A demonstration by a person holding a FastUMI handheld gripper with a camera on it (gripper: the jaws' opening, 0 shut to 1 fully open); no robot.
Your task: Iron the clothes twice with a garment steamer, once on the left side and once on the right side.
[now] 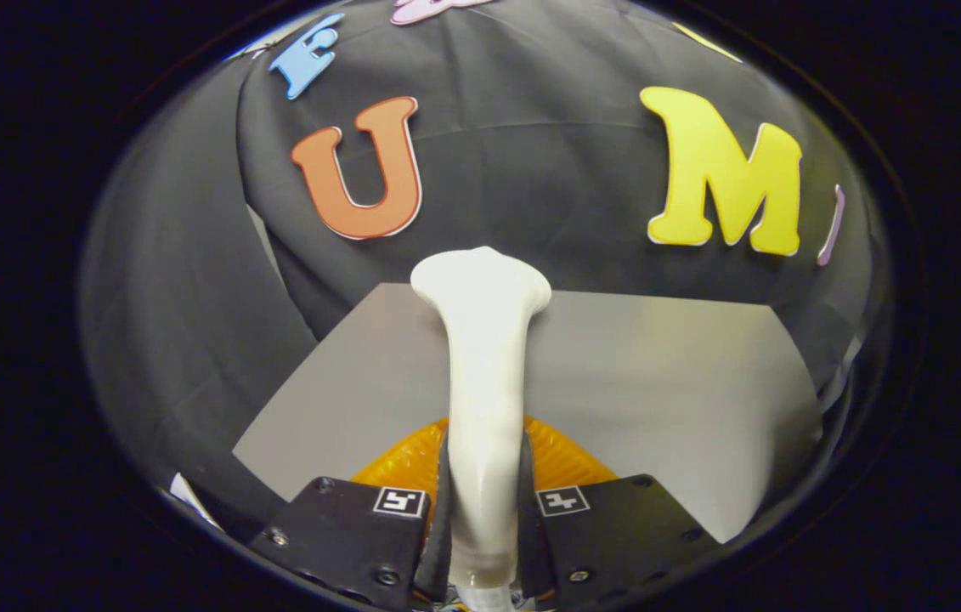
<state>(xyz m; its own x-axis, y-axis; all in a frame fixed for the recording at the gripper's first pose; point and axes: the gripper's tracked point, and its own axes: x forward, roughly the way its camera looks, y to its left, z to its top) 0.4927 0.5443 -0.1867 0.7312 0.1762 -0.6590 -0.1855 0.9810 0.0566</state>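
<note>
My gripper (484, 501) is shut on the white garment steamer (484, 357); both fingers press on its slim handle. The steamer stands upright between the fingers and widens to a flared head at the top, which points away toward the black cloth wall. A dark grey garment (183, 323) hangs to the left of the steamer, in front of the wall. Just behind the fingers, at the foot of the steamer, lies an orange ribbed object (565, 459).
A grey tabletop (667, 382) spreads out beyond the fingers, up to the black cloth wall (531, 170) behind. The wall cloth bulges and drapes over the table's far corners.
</note>
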